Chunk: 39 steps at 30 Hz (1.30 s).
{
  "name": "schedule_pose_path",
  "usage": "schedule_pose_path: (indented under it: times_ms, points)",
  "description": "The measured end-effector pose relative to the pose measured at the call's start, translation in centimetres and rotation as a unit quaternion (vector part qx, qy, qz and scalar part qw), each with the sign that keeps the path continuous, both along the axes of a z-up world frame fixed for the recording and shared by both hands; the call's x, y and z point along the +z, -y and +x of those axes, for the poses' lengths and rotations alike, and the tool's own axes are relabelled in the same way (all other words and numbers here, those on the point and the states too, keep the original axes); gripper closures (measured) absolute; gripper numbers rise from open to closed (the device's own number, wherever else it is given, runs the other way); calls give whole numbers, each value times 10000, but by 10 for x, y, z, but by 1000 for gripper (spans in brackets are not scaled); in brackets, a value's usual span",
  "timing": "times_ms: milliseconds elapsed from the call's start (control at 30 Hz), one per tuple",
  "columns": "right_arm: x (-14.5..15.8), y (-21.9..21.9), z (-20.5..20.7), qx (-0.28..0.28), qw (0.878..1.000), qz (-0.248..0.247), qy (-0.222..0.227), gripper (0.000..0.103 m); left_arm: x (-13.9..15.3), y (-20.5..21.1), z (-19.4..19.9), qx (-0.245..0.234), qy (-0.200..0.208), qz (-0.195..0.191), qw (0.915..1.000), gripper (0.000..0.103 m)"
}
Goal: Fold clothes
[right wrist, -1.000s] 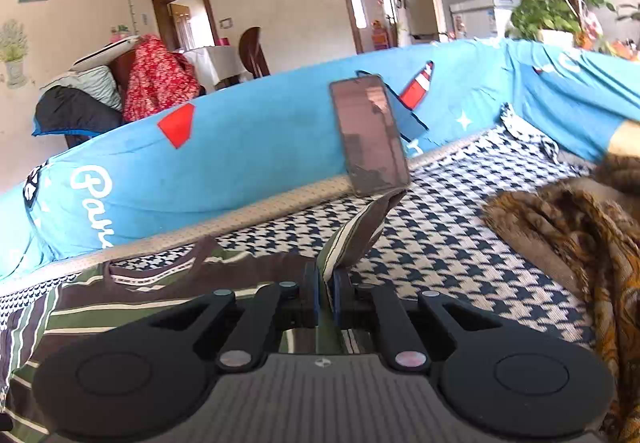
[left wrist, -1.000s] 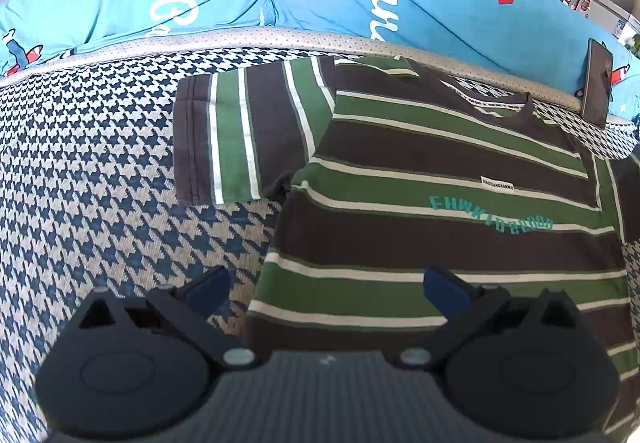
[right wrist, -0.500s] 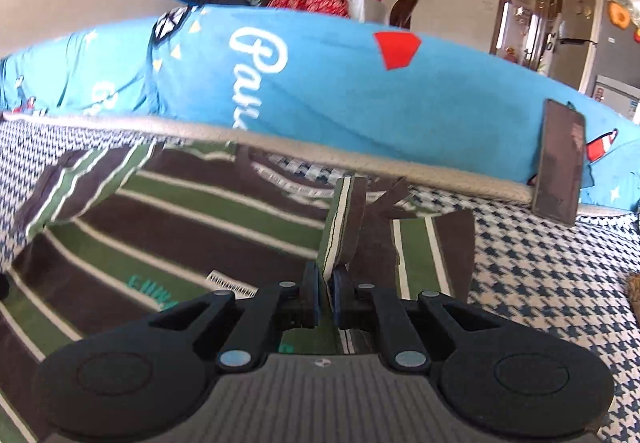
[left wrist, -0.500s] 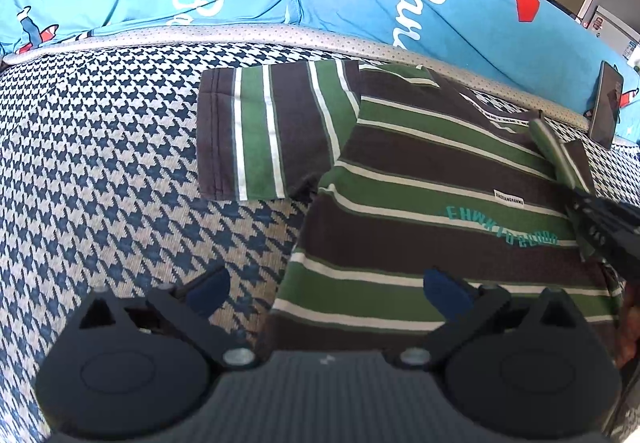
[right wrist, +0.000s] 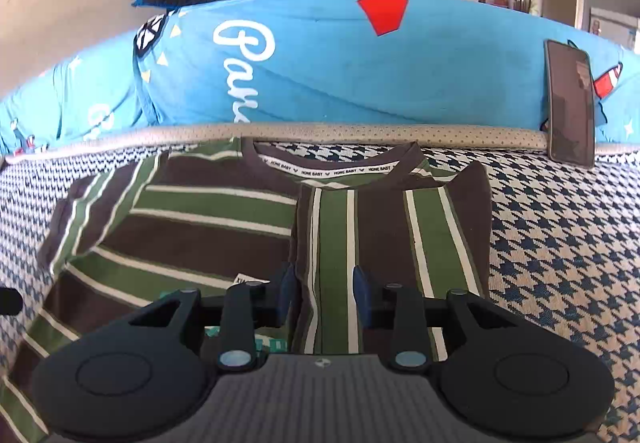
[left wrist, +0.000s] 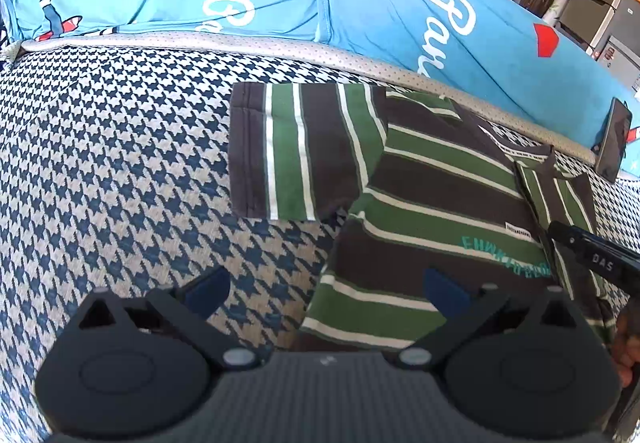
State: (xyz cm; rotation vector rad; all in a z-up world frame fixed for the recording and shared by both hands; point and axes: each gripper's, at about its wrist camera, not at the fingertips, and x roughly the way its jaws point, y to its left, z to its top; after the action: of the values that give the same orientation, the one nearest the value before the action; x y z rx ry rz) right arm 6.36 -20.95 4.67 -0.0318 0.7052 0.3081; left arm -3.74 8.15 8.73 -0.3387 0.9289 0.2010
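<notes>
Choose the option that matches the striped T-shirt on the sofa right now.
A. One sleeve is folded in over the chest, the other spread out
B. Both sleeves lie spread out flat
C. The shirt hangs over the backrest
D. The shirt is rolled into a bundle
A: on the striped T-shirt, one sleeve lies folded over the chest while the other sleeve lies spread flat on the seat cover.

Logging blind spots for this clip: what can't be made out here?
- Striped shirt hem: both views, covered by each hand-held gripper's body and the bottom edge.
- Phone screen: too dark and small in both views.
- Right hand-held gripper, jaws opening around the folded sleeve: left-wrist view crops it.
</notes>
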Motion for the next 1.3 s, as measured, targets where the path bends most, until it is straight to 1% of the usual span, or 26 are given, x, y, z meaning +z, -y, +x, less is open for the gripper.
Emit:
schedule_pose_path:
  times_ms: [33,133,167,267,333,400,467,533,600,700,767,833,900,1000,1100,1300]
  points:
    - [0,4,1,-86,9999,112,-37,69,0,-4,0,50,-4,-41,10000,0]
    - [-6,14,9,-407,9987,199,-225,69,2,-16,2,184,24,-138,9997,0]
    - [-10,18,12,-479,9979,246,-353,69,2,-20,3,215,28,-145,9997,0]
    - [-16,16,13,-400,9980,66,-487,68,2,-32,7,339,9,-173,9993,0]
    - [-17,5,9,-248,9984,-346,-360,67,1,-43,10,474,-1,-218,9986,0]
    - [-16,0,5,-225,9982,-476,-279,66,1,-53,13,610,-4,-237,9979,0]
    - [-14,-3,3,-175,9986,-428,-273,66,1,-62,15,733,-12,-232,9970,0]
    - [-9,-7,-2,-132,9991,-260,-303,64,-1,-70,19,834,-53,-205,9963,0]
    - [-5,-14,-7,-51,9992,-84,-389,54,-3,-77,22,913,-75,-252,9955,0]
    - [-3,-29,-17,87,9983,48,-579,51,-4,-85,25,925,16,-496,9945,0]
    - [-3,-42,-28,313,9975,-30,-639,50,-5,-89,29,855,138,-696,9938,0]
    - [-3,-56,-40,543,9960,-111,-696,48,-8,-92,33,784,241,-936,9922,0]
    - [-6,-66,-49,777,9945,-237,-666,41,-12,-98,37,763,332,-1279,9883,0]
    - [-9,-77,-60,1061,9915,-478,-580,40,-16,-104,45,727,372,-1516,9851,0]
    - [-12,-81,-62,1121,9900,-651,-550,39,-19,-107,53,706,388,-1491,9855,0]
    - [-15,-75,-56,985,9904,-547,-802,38,-29,-108,68,648,374,-1554,9850,0]
